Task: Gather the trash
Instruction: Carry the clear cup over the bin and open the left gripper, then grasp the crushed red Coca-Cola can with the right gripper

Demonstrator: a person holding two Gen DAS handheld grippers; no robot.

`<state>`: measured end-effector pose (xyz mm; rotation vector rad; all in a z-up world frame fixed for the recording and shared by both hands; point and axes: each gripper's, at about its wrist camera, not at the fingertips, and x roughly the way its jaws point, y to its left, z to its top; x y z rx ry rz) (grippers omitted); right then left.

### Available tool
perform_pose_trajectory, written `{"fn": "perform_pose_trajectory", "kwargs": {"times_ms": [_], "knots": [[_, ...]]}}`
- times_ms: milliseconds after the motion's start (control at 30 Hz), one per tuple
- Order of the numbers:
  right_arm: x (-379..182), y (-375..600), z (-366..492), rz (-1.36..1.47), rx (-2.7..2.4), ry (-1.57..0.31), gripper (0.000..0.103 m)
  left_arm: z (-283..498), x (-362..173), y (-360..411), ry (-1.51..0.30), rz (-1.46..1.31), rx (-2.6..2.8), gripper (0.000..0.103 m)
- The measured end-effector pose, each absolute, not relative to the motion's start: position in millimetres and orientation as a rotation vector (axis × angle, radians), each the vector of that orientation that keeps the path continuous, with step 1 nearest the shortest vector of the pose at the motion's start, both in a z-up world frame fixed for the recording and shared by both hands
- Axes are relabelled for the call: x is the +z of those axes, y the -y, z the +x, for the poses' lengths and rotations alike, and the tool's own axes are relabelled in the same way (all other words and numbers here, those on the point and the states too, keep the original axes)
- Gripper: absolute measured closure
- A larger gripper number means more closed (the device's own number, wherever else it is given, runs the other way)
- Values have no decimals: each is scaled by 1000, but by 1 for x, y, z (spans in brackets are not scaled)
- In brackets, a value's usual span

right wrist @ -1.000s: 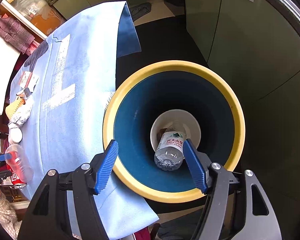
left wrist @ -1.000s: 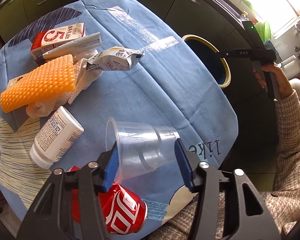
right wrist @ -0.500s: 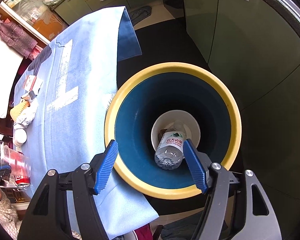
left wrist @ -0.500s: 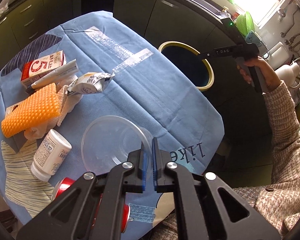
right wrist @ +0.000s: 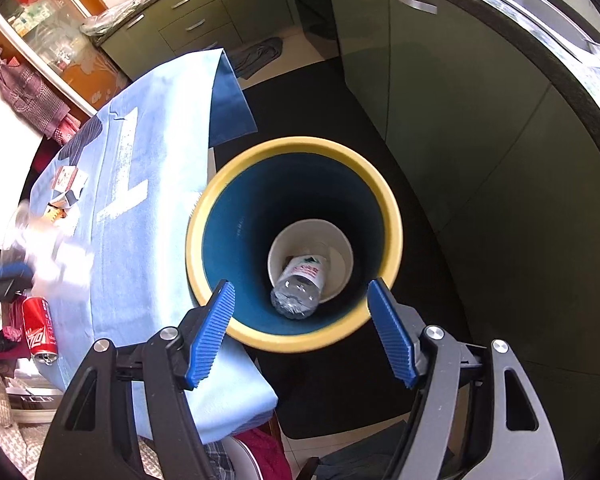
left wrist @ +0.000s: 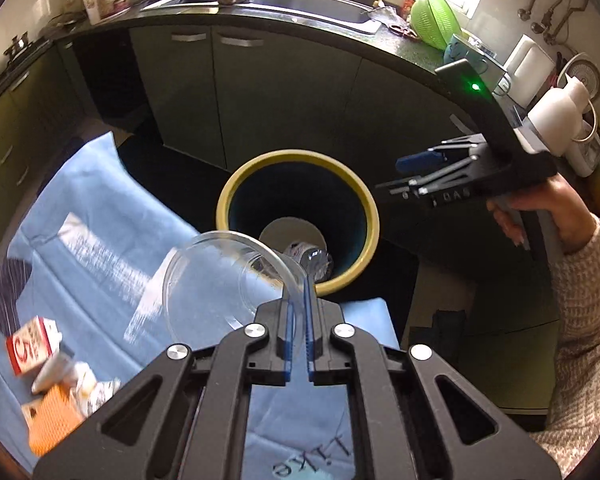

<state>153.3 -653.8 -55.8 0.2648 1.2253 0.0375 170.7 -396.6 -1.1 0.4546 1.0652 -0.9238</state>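
Observation:
My left gripper [left wrist: 298, 340] is shut on the rim of a clear plastic cup [left wrist: 220, 280] and holds it in the air above the table edge, close to the yellow-rimmed blue bin [left wrist: 300, 164]. The bin [right wrist: 392, 208] stands on the floor beside the table and holds a crushed water bottle [right wrist: 300, 284], which also shows in the left wrist view [left wrist: 312, 256]. My right gripper [right wrist: 302, 334] is open and empty, hovering over the near rim of the bin. It also shows in the left wrist view [left wrist: 416, 168], to the right of the bin.
The blue tablecloth [left wrist: 92, 240] carries a red-and-white carton [left wrist: 30, 344], a tube [left wrist: 52, 370], an orange sponge [left wrist: 52, 418] and a wrapper. A red can [right wrist: 40, 328] lies near the table edge. Dark green cabinets [left wrist: 260, 92] stand behind the bin.
My left gripper closed on the cup's rim, lifted it off the table and carried it toward the bin. My right gripper stayed open over the bin.

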Motion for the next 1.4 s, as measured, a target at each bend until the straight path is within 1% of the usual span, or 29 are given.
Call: {"fn": "perform_pose_trajectory", "kwargs": {"times_ms": [67,167,200,267,300,333,433,533,767,833,900,967,1000,1033,1233,1400], "knots": [[-54,659,144,264,17,-1222,34,180,-11,428,-1047,488,-909,98],[-50,669,131,275,-4,-1222,34,200,-35,463,-1075,491,-888,98],[-48,672,127,276,-9,-1223,34,205,-42,471,-1082,486,-873,93],[-46,676,120,274,-20,-1225,34,212,-53,480,-1096,475,-861,71],[-44,678,116,274,-26,-1224,34,214,-56,483,-1091,473,-854,47],[-42,680,113,274,-30,-1222,34,214,-55,483,-1076,470,-847,37],[-39,680,109,268,-31,-1220,33,212,-43,473,-1054,448,-864,36],[-40,676,110,254,-24,-1231,33,204,-20,453,-1014,410,-883,36],[-44,632,122,197,48,-1248,33,181,30,364,-929,317,-857,32],[-46,602,126,146,107,-1266,33,174,39,331,-916,299,-818,28],[-51,565,130,95,182,-1292,33,162,49,295,-903,279,-776,27],[-53,526,131,72,276,-1311,33,154,58,259,-887,246,-712,21],[-54,501,132,56,341,-1322,33,150,61,239,-881,219,-687,14],[-55,480,131,36,392,-1329,33,147,64,218,-876,192,-659,12],[-50,340,131,-79,674,-1384,33,119,66,103,-840,63,-457,11],[-44,247,132,-146,834,-1435,33,97,61,32,-809,-34,-332,11]]}}
